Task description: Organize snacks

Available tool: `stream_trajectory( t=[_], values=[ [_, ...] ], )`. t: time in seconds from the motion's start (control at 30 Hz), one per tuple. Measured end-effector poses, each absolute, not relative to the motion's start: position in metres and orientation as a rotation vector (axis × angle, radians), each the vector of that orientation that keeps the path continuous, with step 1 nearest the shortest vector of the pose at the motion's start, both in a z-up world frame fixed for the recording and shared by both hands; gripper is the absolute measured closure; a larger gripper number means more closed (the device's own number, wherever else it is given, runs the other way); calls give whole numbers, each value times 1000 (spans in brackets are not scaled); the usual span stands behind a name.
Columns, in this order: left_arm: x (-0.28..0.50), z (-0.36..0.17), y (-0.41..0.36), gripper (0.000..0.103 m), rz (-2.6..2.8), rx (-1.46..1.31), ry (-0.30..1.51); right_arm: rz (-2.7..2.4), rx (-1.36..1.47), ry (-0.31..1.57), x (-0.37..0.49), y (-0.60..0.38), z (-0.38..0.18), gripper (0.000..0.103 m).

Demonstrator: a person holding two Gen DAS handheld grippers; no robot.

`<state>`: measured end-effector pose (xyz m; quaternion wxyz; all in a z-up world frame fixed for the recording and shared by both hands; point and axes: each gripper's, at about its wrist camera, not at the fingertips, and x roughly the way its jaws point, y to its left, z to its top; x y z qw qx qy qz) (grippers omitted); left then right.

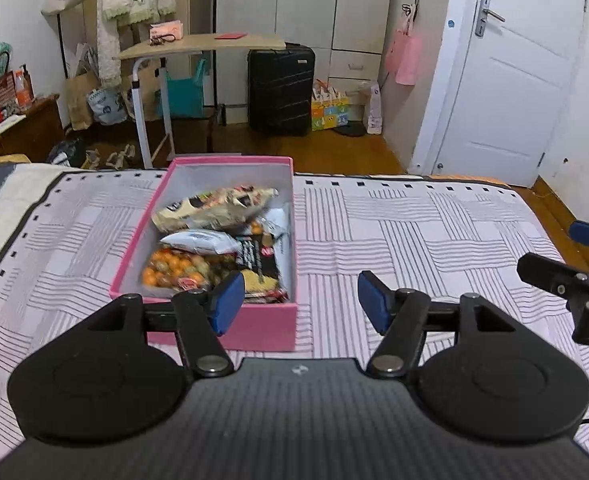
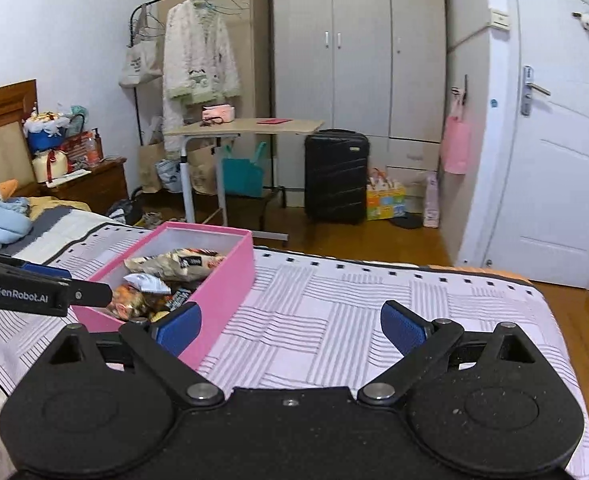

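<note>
Fingers, left gripper (image 1: 300, 304): blue pads spread wide, nothing between them; left pad (image 1: 227, 302) overlaps the near rim of the box in view, contact cannot be told.
Fingers, right gripper (image 2: 290, 330): spread wide, empty; left pad (image 2: 178, 328) sits just in front of the box's near corner, right pad over bare bedspread.
Container: pink box (image 1: 254, 328), open, no lid in view, lying lengthwise on the bed; at 11 o'clock from the left gripper, at 10 o'clock from the right.
Contents, far end: beige crumpled snack bag (image 1: 214, 208) lying across the box.
Contents, middle: white packet (image 1: 202, 240).
Contents, near end: clear bag of orange round snacks (image 1: 174, 268); dark packet (image 1: 260, 264) beside it at 3 o'clock.
Bearing place: bed with pale striped bedspread (image 1: 414, 240); no loose snacks visible on it in either view.
Step in hand (judged): every visible snack is already inside the box; both grippers hover empty near its near end, so the gathering looks finished or nearly so.
Next move (judged): either tidy the jumbled packets with one gripper reaching toward 11 o'clock, or find a snack outside these views; a light pinch suits the crinkly bags.
Background: rolling table (image 2: 246, 126), black suitcase (image 2: 336, 176), white door (image 2: 554, 184).
</note>
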<state>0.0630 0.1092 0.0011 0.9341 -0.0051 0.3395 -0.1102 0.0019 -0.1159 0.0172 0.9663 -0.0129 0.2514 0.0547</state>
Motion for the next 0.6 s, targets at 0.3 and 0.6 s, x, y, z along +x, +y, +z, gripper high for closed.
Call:
stream_trajectory(
  t=[0.3,0.6],
  values=[
    [41,0,98,29,-214,7,670,68,-2,547,-24,-127,9,0],
    [25,-4,89,14,-196,46,635,-29,24,600,-29,-133,0,0]
  ],
)
